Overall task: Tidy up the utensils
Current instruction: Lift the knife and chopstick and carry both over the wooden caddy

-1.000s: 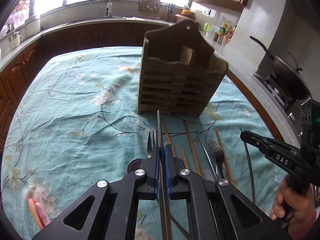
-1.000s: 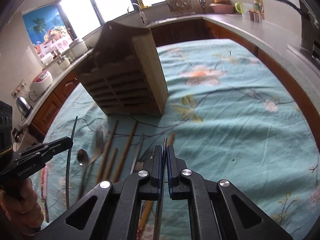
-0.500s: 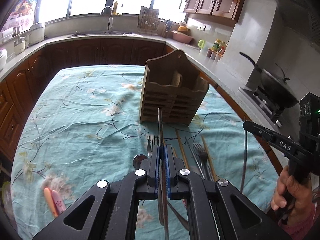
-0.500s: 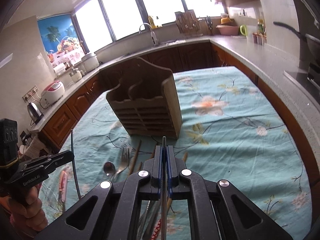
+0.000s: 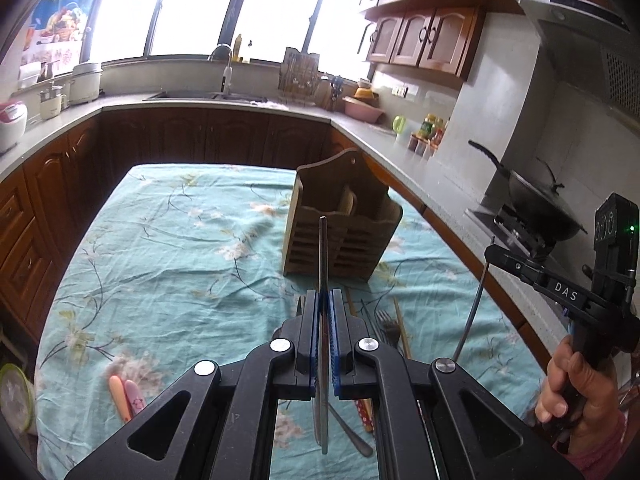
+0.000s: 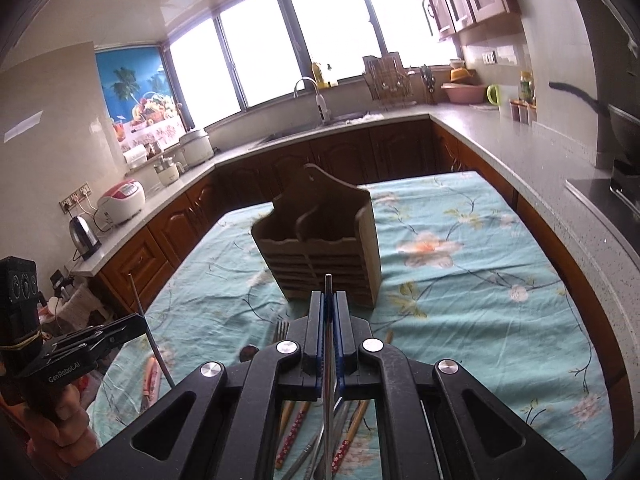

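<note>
While both grippers hover above the floral tablecloth, left gripper clamped on a metal chopstick, right gripper clamped on another metal chopstick, wooden utensil holder upright just beyond, forks and chopsticks lying below.

hidden: lower ends of the thin metal rods clamped in each gripper, behind the black gripper bodies | part-covered: loose forks and wooden chopsticks on the teal floral tablecloth | unreadable: contents of the slatted wooden utensil caddy | cut off: person's hand at frame edge | blurred: pale object inside caddy
</note>
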Tool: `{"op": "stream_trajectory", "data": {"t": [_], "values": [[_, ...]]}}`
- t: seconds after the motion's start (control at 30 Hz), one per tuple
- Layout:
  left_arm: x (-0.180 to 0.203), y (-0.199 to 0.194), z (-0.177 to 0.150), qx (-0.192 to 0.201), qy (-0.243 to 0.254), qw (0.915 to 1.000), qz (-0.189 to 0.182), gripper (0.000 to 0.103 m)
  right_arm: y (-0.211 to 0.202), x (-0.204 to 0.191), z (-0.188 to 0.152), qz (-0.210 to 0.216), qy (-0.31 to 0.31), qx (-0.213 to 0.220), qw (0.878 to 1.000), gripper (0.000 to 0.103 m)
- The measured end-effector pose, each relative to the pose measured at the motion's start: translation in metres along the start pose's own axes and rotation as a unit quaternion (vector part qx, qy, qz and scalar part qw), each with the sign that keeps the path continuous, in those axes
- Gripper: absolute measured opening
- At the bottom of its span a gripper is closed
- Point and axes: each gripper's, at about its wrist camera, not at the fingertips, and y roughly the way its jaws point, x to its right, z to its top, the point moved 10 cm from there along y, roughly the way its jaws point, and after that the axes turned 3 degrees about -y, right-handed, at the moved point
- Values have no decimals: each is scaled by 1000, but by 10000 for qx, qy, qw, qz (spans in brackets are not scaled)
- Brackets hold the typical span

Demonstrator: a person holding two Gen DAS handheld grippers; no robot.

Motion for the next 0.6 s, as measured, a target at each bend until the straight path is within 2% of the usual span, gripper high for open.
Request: {"op": "stream_trajectory", "data": {"t": [0.3, 0.6], "values": [[-1, -13, 13, 300, -61, 9995, -16, 2, -9, -6, 16, 51, -40, 251, 9997, 4], [-5, -9, 40, 633, -134, 9979, -35, 2, -12, -5, 45, 63, -20, 607, 9981, 4]]}}
